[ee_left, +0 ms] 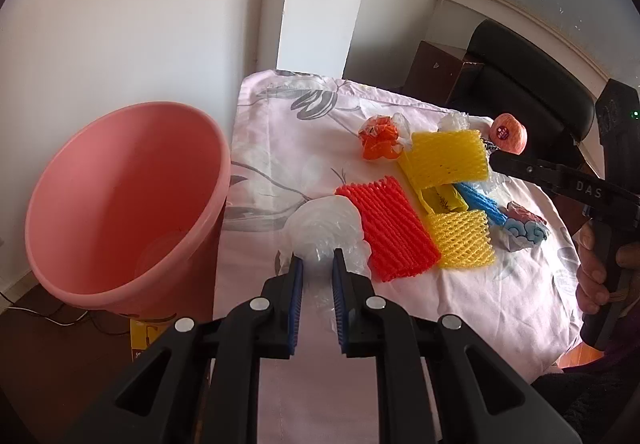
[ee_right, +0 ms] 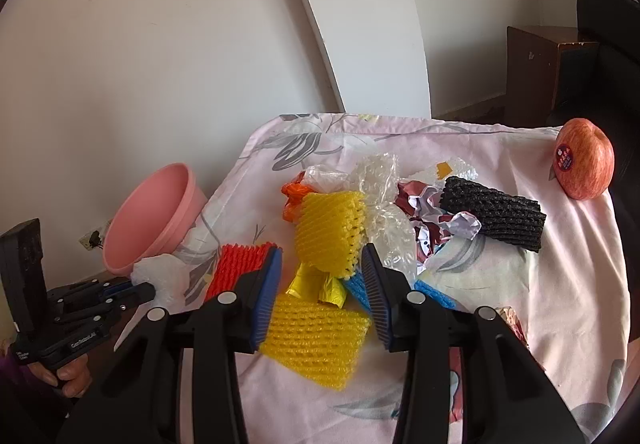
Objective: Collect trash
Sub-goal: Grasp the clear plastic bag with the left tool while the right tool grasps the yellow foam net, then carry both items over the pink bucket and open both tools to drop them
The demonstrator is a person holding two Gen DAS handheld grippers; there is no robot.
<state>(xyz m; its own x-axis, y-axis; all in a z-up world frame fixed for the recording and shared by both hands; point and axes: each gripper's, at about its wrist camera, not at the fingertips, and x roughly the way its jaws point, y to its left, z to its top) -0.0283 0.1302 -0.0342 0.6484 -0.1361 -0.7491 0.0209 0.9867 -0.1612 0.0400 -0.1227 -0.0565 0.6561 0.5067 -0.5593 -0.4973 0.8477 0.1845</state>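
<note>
Pickup step: left gripper point(ee_left: 316, 264) clenched on clear plastic wrap point(ee_left: 324, 228); right gripper point(ee_right: 320, 264) part-open, straddling yellow foam net point(ee_right: 330, 232). Next, judged: carry wrap to pink bin point(ee_left: 120, 204) at frame left.

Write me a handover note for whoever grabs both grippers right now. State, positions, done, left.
Left gripper: shut on the clear plastic wrapper, next to the pink bin.
Right gripper: open, over the flat yellow foam net; nothing gripped.
On the tablecloth: red foam net, rolled yellow net, blue net, black net, crumpled wrappers, apple.
Done: wrapper grabbed. Bin contents unclear.
Left: drop it in the bin, then everything else.
</note>
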